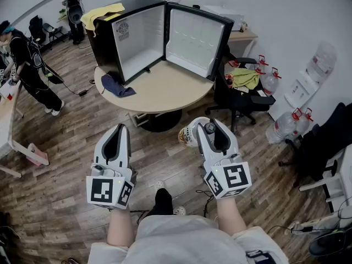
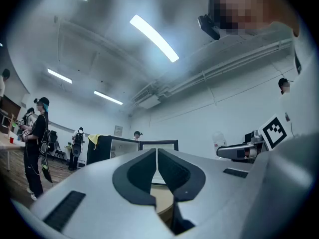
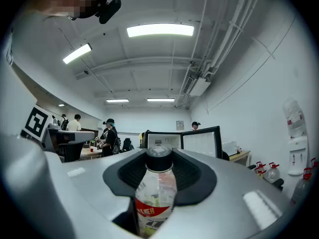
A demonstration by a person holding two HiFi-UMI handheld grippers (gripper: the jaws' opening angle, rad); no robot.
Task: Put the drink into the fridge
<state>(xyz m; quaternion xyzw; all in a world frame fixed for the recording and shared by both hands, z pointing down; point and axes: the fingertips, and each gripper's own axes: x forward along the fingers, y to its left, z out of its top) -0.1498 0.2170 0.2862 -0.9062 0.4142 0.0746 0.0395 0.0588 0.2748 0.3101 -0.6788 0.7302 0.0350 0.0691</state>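
Note:
A clear drink bottle (image 3: 157, 193) with a black cap and a red label stands upright between the jaws of my right gripper (image 3: 159, 171), which is shut on it. From above, the drink bottle (image 1: 193, 133) sticks out at the front of the right gripper (image 1: 208, 130), short of the round table. My left gripper (image 1: 115, 141) hangs level beside it, and its left gripper (image 2: 157, 158) jaws are shut with nothing between them. The black mini fridge (image 1: 129, 34) stands on the round wooden table (image 1: 165, 89) with its door (image 1: 197, 40) swung wide and a white, bare inside.
A dark blue cloth (image 1: 117, 86) lies on the table left of the fridge, and a yellow cloth (image 1: 102, 12) drapes its top. A black office chair (image 1: 236, 100) stands right of the table. Water jugs (image 1: 286, 122) sit by the right wall. A person (image 1: 30, 70) stands at the left.

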